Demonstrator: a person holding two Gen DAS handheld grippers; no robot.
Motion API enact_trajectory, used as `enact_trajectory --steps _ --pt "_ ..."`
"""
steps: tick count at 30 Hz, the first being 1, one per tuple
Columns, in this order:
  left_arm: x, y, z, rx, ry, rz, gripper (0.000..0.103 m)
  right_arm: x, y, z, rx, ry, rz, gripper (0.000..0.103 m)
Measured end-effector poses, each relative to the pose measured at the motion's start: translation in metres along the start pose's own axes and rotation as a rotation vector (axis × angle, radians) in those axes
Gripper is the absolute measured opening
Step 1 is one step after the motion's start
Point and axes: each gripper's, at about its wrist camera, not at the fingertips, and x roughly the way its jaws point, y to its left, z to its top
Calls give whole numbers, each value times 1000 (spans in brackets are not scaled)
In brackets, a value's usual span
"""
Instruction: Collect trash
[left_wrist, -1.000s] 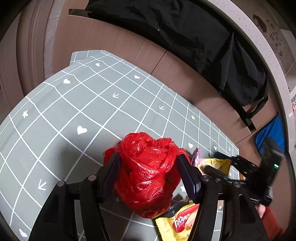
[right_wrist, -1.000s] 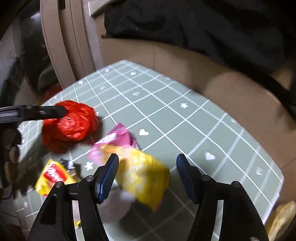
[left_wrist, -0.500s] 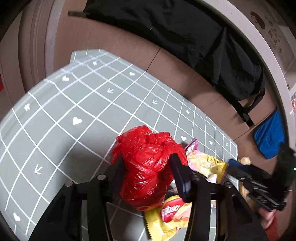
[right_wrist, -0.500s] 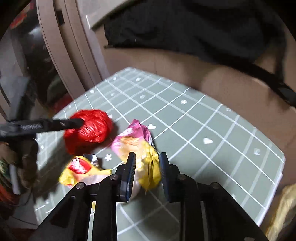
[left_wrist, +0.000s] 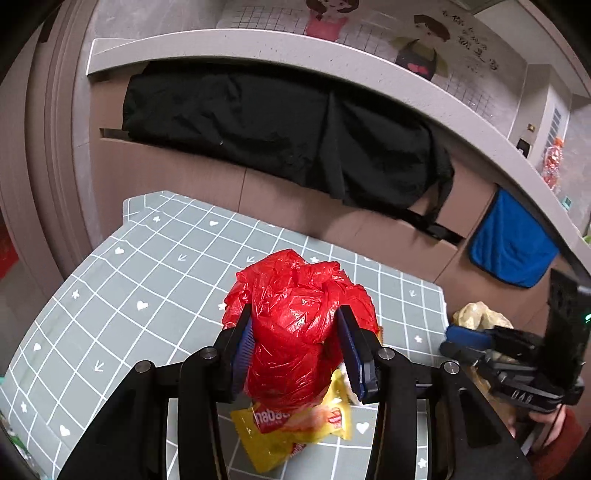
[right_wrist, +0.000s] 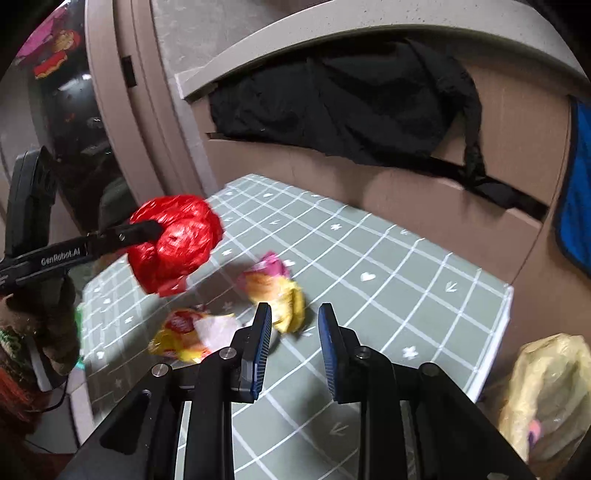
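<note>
While left tongs (left_wrist: 295, 349) clamp red bag (left_wrist: 295, 332) | wrapper (left_wrist: 295, 424) reads perhaps "nabati"

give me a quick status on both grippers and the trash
Left gripper shut on red bag, lifted off table. Right gripper open, empty. Yellow wrapper, pink-yellow wrapper on table.

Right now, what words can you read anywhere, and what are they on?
"GenRobot.AI": on the left tongs' black finger, right wrist view.
"nabat", partly hidden: on the yellow snack wrapper under the red plastic bag.
Handwriting on the cartoon wall poster: too blurred to read.
Right tongs: no text.
</note>
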Motion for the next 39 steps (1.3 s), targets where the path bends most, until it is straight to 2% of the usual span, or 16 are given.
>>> enact_trajectory --steps 1,3,8,12,14,19,26,31,33,35,36,37,39 --pt "-2 2 1 -6 -1 -3 44 3 2 -2 -6 6 9 48" --pt "-6 11 1 -30 -6 -2 44 8 8 -5 -32 13 2 66" --pt "-18 47 -4 -116 -17 21 44 39 23 -2 -93 45 8 66" --pt "-30 72 -11 -147 -32 73 44 69 41 -3 -106 78 50 66" --pt "-34 81 -14 -160 -30 79 44 86 50 -7 -113 103 35 66" --pt "-34 99 -19 -191 -13 88 44 110 46 -21 -50 159 2 66" --pt "-16 106 -23 -232 22 61 44 112 29 -29 54 180 43 66" --pt "-10 101 -26 -234 43 41 44 117 32 -25 89 210 95 88" --pt "-10 100 -26 -235 45 39 44 118 33 -24 93 220 115 92" --pt "-10 100 -25 -234 43 39 44 114 26 -24 149 206 148 87" --pt "-11 98 -24 -232 40 38 44 111 21 -25 192 188 184 74" --pt "-12 96 -24 -230 37 38 44 109 16 -25 224 175 216 54" --pt "-13 91 -22 -220 28 37 44 106 14 -26 231 171 208 41"
